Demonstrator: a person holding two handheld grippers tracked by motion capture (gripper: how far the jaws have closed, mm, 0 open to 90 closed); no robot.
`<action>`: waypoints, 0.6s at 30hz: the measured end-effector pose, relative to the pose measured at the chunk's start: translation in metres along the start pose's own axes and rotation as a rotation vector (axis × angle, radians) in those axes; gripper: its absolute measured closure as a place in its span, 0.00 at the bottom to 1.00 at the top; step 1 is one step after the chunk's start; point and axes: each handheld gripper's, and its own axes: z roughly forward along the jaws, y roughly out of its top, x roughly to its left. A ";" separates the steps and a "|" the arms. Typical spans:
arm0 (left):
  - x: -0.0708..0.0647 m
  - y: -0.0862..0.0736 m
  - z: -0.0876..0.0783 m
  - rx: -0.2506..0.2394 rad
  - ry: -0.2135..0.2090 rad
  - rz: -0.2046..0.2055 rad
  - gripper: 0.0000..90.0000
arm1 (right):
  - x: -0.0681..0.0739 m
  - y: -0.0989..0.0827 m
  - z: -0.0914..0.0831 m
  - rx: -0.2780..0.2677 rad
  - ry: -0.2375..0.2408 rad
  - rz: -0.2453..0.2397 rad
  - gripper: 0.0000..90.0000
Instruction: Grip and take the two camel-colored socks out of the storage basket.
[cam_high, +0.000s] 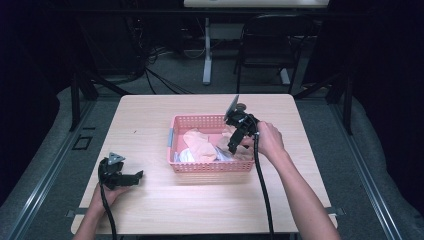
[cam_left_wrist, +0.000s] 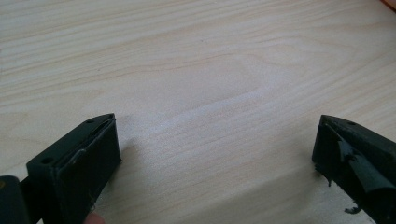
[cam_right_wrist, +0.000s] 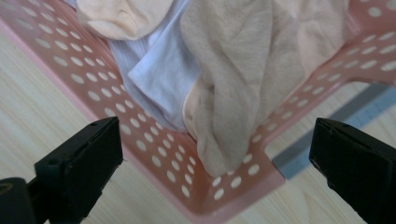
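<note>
Step in hand: we judge we are reaching into the pink basket (cam_high: 210, 145) for a piece of laundry.
Right claw (cam_right_wrist: 215, 154): jaws wide apart, holding nothing, poised over a basket corner.
Beige cloth (cam_right_wrist: 243, 70): in the basket, draped over that corner's rim, beside a white cloth (cam_right_wrist: 159, 70).
Next move: lower, close on the beige fold.
Left claw (cam_left_wrist: 215, 154): spread wide, empty, low over the table (cam_left_wrist: 196, 70).

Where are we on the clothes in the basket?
Done: nothing looks taken out; the table around the pink basket carries no clothes. In hand: the right tool hangs open over the beige cloth and white cloth, gripping neither. Left: the left tool rests open on the table, so the work lies ahead.
</note>
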 end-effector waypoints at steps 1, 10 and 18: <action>0.000 0.000 0.000 0.000 0.000 0.000 0.01 | 0.000 0.000 0.000 0.000 0.000 0.000 0.05; 0.000 0.000 0.000 0.000 0.000 0.000 0.01 | -0.005 0.013 0.027 0.058 0.012 0.009 0.16; 0.000 0.000 0.000 0.000 0.000 0.000 0.01 | -0.006 0.014 0.039 0.092 -0.028 0.038 0.46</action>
